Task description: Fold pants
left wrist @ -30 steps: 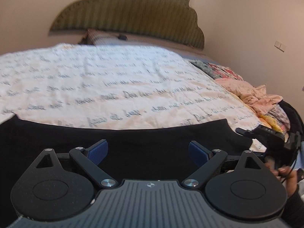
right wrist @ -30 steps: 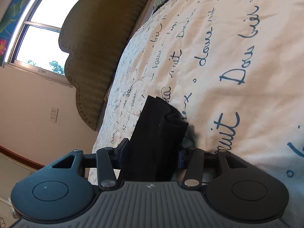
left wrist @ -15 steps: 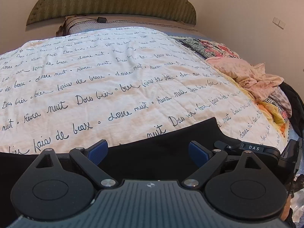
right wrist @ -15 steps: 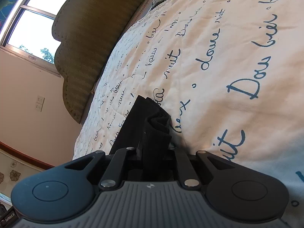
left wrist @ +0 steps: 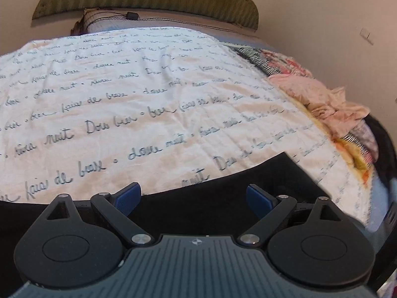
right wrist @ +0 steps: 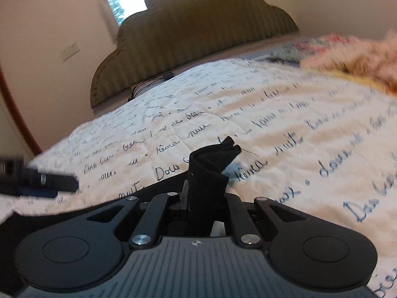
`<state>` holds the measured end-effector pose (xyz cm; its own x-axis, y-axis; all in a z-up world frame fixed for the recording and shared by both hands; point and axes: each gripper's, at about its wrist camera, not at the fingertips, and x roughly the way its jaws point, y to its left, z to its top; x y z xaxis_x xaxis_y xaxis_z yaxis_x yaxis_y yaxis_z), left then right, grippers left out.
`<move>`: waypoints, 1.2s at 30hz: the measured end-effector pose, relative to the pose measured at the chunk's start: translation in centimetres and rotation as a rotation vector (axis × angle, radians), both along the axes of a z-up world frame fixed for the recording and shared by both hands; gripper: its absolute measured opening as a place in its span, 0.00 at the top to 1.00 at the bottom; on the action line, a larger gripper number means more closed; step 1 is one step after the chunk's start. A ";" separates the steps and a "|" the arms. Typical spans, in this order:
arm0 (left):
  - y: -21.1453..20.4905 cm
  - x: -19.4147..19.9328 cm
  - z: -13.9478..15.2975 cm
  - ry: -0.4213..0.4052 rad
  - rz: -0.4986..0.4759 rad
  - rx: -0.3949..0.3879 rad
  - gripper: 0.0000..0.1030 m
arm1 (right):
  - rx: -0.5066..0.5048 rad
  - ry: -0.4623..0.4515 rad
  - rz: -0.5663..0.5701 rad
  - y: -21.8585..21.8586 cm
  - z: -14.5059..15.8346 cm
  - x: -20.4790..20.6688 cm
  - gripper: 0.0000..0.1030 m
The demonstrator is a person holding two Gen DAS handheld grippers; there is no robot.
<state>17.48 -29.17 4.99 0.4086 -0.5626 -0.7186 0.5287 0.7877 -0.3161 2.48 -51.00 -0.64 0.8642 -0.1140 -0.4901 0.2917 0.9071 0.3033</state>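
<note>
Here is the right claw, its jaws pressed tight on a bunched fold of the black pants, and that pinched cloth stands up between the fingers in a crumpled roll with a loose thread trailing off its top. The rest of the garment runs away to the left along the near edge of the bed, a dark band lying on the cream quilt with its blue script. Over on the other side, the left claw is spread wide, blue pads well apart, nothing between them, hovering right over the pants, which lie flat across the quilt at the bed's near edge, one corner poking out toward the right side. Whether those pads touch the cloth, hard to say from here. In the right wrist view, a blurred dark shape at the left edge looks like the left claw. Along the bed's right side sits a heap of pink and patterned clothes, and at the far end rises the scalloped olive headboard, a pillow tucked against it.
</note>
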 end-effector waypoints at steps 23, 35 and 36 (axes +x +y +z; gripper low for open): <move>-6.1 1.8 -6.5 0.335 -0.085 0.022 0.68 | -0.447 0.053 0.119 8.7 -1.8 -1.0 0.51; -1.9 0.2 -3.9 0.193 -0.081 -0.059 0.94 | -0.280 -0.126 0.054 5.9 1.1 -8.1 0.27; -0.6 0.1 -3.3 0.189 -0.081 -0.078 0.94 | -0.269 -0.123 0.053 5.8 1.3 -8.2 0.27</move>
